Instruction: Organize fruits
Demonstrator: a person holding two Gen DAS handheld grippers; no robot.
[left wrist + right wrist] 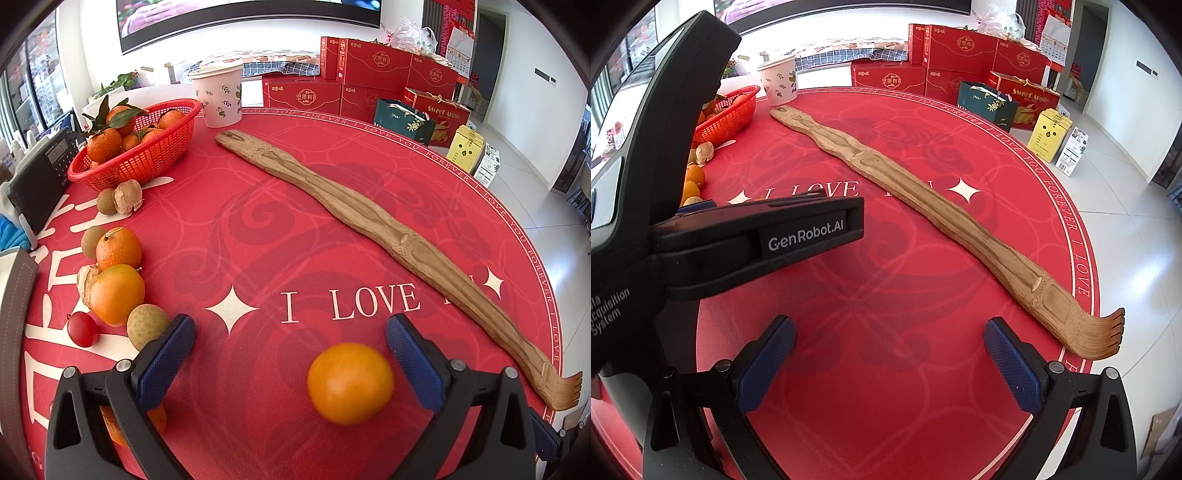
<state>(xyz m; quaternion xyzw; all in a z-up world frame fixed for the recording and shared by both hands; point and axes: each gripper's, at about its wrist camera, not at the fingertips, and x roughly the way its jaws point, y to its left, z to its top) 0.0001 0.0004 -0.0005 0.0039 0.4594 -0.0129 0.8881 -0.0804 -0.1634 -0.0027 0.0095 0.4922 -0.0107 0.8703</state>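
In the left wrist view my left gripper point(290, 332) is open. A smooth orange fruit point(350, 383) lies loose on the red tablecloth between its blue pads point(413, 363), nearer the right pad and apart from it. To the left lie loose fruits: two oranges point(117, 294), brown longans point(147, 325), a small red fruit point(82, 329). Another orange point(110, 424) is partly hidden under the left finger. A red basket point(147, 155) of leafy tangerines stands at the back left. In the right wrist view my right gripper point(889, 339) is open and empty over bare cloth.
A long wooden back scratcher point(369, 218) lies diagonally across the table, also in the right wrist view point(923, 218). A floral paper cup point(219, 96) stands behind the basket. A black radio point(40, 173) sits at the left edge. The left gripper's body point(738, 236) fills the right wrist view's left side.
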